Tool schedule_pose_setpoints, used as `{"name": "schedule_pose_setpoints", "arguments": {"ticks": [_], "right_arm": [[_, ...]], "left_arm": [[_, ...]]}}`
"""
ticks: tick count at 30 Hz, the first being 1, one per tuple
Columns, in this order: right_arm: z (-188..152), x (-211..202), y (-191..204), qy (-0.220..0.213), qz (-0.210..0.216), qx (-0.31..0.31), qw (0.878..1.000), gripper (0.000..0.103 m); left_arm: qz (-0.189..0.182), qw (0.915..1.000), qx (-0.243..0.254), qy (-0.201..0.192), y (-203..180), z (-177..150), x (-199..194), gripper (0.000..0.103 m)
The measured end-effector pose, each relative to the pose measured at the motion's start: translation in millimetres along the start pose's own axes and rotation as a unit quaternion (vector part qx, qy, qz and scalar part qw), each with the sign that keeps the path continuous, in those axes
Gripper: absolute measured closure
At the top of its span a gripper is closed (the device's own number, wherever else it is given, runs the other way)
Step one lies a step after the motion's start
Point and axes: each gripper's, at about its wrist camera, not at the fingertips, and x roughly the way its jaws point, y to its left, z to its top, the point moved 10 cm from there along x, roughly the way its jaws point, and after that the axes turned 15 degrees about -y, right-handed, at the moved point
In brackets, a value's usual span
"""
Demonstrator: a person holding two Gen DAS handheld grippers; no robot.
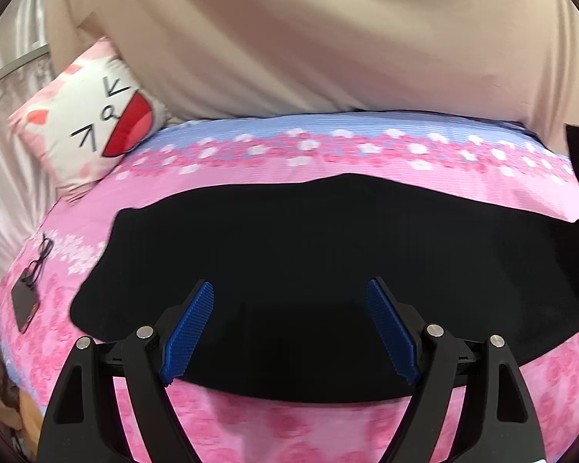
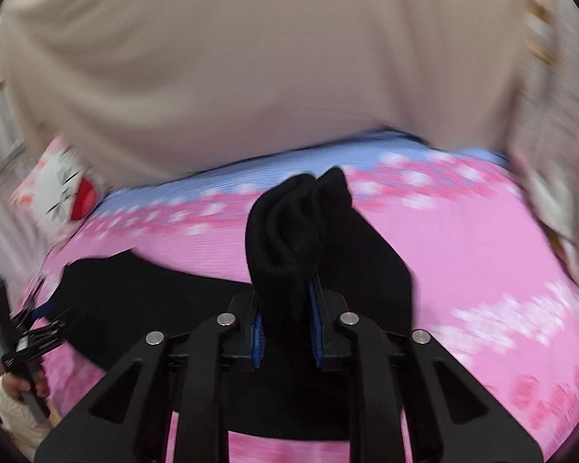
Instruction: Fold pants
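The pants (image 1: 308,254) under the left gripper's (image 1: 289,332) spread fingers are matt black cloth, and a bunched fold of them sticks up between the right gripper's (image 2: 287,332) ribbed blue pads (image 2: 315,332). Both tongs are matt black plastic with shiny metal pins (image 1: 434,330). Beyond them lies a finely ribbed pink floral bedspread (image 1: 366,154) and a soft printed cushion (image 1: 96,123).

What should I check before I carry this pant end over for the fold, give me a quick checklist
1. Right gripper clamped on the black pants: ok, cloth bunched between its pads.
2. Left gripper free: ok, jaws wide, nothing between them.
3. Pants lying flat on the pink bedspread: ok.
4. Glasses and phone off the pants: ok, beside them.
5. Both layers of the end caught: cannot tell.
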Motion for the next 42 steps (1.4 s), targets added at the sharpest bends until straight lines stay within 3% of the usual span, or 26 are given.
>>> {"name": "schedule_pose_setpoints", "arguments": {"ticks": [8,13,17,28,31,32,34,38,41,42], "right_arm": [[-40,86,170,0.068,0.12,-0.081,0.987,0.086],[-87,129,245,0.115,0.161,-0.118,0.973,0.086],[-119,148,276,0.144,0.181,-0.125,0.965,0.085],[-153,160,296,0.173,0.181,-0.152,0.956,0.085],[-156,153,303,0.164,0.194,-0.167,0.953,0.07],[-155,145,308,0.163,0.207,-0.164,0.951,0.057],[-146,127,313,0.15,0.225,-0.153,0.951,0.052],[-98,102,295,0.098,0.202,-0.125,0.966,0.053],[-84,125,268,0.098,0.146,-0.115,0.978,0.072],[-89,138,262,0.11,0.137,-0.109,0.978,0.073]], "left_arm": [[0.033,0.9993,-0.019,0.003,68,-12,-3,0.024],[0.047,0.9984,-0.033,0.006,97,-19,-3,0.024],[0.051,0.9976,-0.047,0.01,112,-24,1,0.024],[0.045,0.9968,-0.065,0.015,123,-32,8,0.024],[0.047,0.9967,-0.064,0.017,125,-33,8,0.024],[0.048,0.9967,-0.064,0.016,127,-32,7,0.024],[0.052,0.9965,-0.064,0.012,131,-31,4,0.024],[0.056,0.9958,-0.071,0.011,136,-29,5,0.024],[0.052,0.9959,-0.074,0.007,131,-24,4,0.024],[0.049,0.9961,-0.073,0.005,129,-22,3,0.024]]}}
